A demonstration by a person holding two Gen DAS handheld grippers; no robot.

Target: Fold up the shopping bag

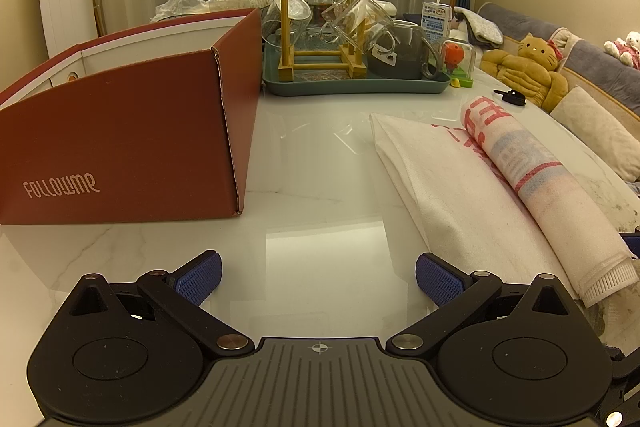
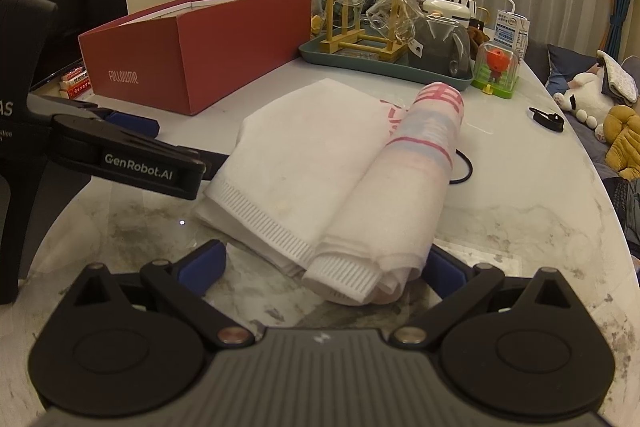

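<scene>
Left tongs (image 1: 318, 277) hovering low over the marble tabletop (image 1: 312, 163), spread wide and empty, right tongs (image 2: 324, 269) lying level, released, straddling the half-rolled shopping bag (image 2: 340, 167)

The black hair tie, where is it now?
In the right wrist view, the black hair tie lies on the marble table, partly hidden under the shopping bag's right side.

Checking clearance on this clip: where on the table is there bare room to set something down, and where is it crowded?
Bare marble table lies between the red box and the shopping bag, running back to the green tray. A smaller patch sits right of the bag, around the black cord. The far end, behind the tray, is crowded with glassware.
</scene>
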